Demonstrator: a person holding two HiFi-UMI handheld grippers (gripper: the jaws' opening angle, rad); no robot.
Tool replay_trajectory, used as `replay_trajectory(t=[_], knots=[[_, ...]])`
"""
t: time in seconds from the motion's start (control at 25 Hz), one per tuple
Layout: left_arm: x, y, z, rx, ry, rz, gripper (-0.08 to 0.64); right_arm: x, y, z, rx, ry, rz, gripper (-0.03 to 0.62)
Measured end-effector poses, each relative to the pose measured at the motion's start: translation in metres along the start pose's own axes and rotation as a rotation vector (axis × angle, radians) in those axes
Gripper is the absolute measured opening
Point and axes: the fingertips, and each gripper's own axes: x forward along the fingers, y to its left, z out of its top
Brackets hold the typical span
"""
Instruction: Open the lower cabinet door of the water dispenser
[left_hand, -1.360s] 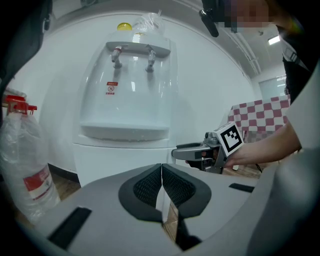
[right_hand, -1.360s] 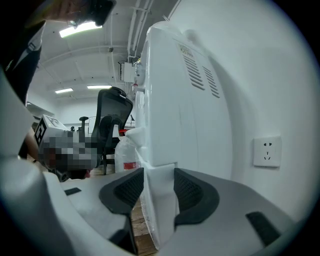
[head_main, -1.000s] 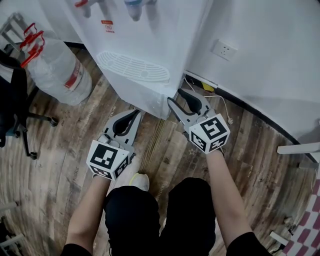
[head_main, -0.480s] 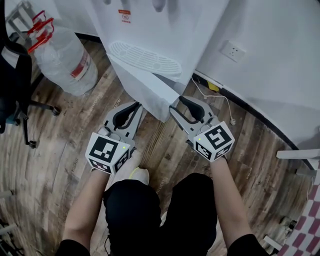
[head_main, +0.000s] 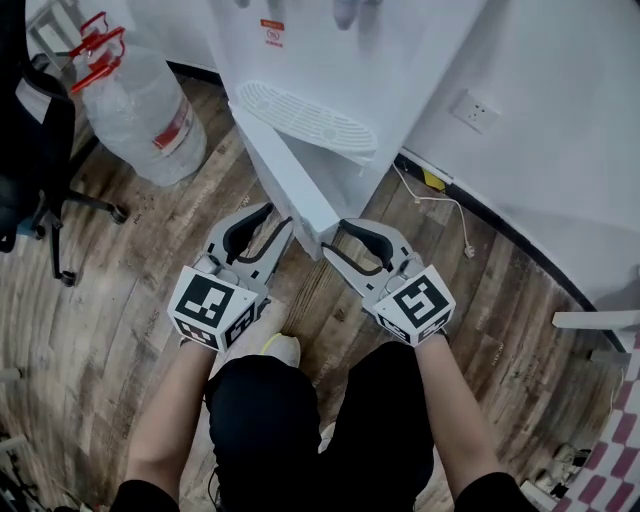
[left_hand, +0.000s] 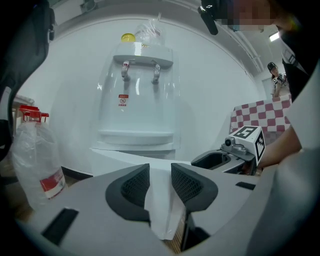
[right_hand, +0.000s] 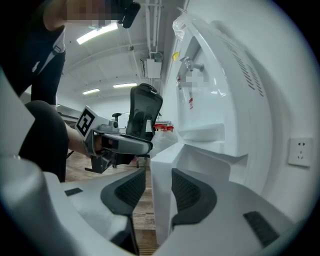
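The white water dispenser (head_main: 330, 60) stands against the wall. Its lower cabinet door (head_main: 285, 175) is swung out toward me, with the free edge between my two grippers. My left gripper (head_main: 277, 216) is on the door's left side. In the left gripper view the door edge (left_hand: 130, 160) runs between the pads, whose jaws have just been opening and stand open. My right gripper (head_main: 335, 237) is open at the door's end. In the right gripper view the door edge (right_hand: 161, 200) stands between the spread pads (right_hand: 187, 187), with a gap on the left.
A big water bottle (head_main: 145, 110) with a red handle lies on the wood floor at the left, beside a black office chair (head_main: 30, 130). A wall socket (head_main: 475, 112) and a loose cable (head_main: 445, 205) are to the right. My knees (head_main: 320, 420) are just below the grippers.
The door has swung from nearly shut to well open. The left jaws have parted. The right gripper has moved left to the door's free edge.
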Motion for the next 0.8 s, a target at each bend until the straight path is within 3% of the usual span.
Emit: replay_trajectory(t=[0.48,0.8], knots=[[-0.032,0.006,-0.006,0.007,0.019,0.023,0.259,0.026,0.051,0.007,0.004,-0.020,0.141,0.172],[-0.057,0.020,-0.011,-0.002,0.032,0.067,0.293,0.057,0.093,0.015,0.010,-0.032,0.243,0.169]])
